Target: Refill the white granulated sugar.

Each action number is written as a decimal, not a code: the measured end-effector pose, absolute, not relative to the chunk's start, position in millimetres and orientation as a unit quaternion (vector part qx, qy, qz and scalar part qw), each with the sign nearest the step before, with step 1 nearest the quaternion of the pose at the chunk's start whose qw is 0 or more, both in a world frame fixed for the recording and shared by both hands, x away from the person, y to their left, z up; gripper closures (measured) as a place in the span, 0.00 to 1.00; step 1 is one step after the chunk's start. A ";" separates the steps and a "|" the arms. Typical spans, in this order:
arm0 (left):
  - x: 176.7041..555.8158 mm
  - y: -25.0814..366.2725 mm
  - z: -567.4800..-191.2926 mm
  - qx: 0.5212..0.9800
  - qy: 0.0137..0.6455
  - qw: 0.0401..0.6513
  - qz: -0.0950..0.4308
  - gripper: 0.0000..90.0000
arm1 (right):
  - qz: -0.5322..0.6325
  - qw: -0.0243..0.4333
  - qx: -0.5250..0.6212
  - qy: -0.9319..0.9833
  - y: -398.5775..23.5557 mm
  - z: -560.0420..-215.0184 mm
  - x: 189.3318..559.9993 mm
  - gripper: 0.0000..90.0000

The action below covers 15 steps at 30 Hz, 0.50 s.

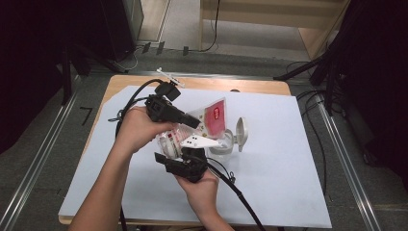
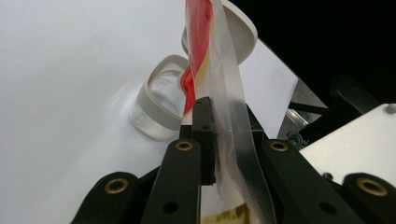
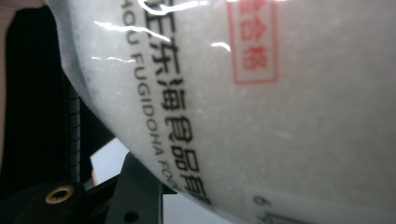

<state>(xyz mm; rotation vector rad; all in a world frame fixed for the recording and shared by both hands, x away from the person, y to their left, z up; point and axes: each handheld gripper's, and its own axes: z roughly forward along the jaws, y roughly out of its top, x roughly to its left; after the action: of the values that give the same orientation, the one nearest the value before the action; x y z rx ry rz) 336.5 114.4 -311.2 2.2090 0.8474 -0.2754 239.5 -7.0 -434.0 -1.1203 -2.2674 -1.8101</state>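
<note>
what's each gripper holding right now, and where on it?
Both hold one clear plastic pouch of white grains with red print: left gripper pinches its flat sealed edge; right gripper grips the bulging lower body.

Glossy clear plastic pouch [image 2: 219, 84]; smooth clear jar [image 2: 159, 100]; matt white sheet [image 1: 269, 159]; wooden table [image 1: 202, 83].

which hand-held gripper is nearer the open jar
Right. The right hand-held gripper sits just beside the jar, while the left hand-held gripper clamps the bag above it.

Overhead table view; two close bag [image 1: 211, 118] views
</note>
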 end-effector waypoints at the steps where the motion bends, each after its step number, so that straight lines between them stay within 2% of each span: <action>1: 336.6 115.0 -310.5 0.862 0.328 0.370 -0.109 0.93 | -0.585 0.021 -0.361 -0.726 -7.2 -433.7 239.4 0.68; 8: 335.0 113.8 -305.1 0.869 0.328 0.357 -0.099 0.91 | -0.598 0.046 -0.363 -0.713 -8.3 -431.0 239.1 0.69; 15: 334.1 109.2 -304.7 0.874 0.319 0.358 -0.078 0.91 | -0.602 0.049 -0.365 -0.708 -10.1 -429.6 240.8 0.69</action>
<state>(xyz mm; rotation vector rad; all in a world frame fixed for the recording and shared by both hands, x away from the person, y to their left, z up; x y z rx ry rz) 334.1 109.2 -304.7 2.2557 0.8224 -0.2021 240.8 -10.1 -429.6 -1.1110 -2.1583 -1.8351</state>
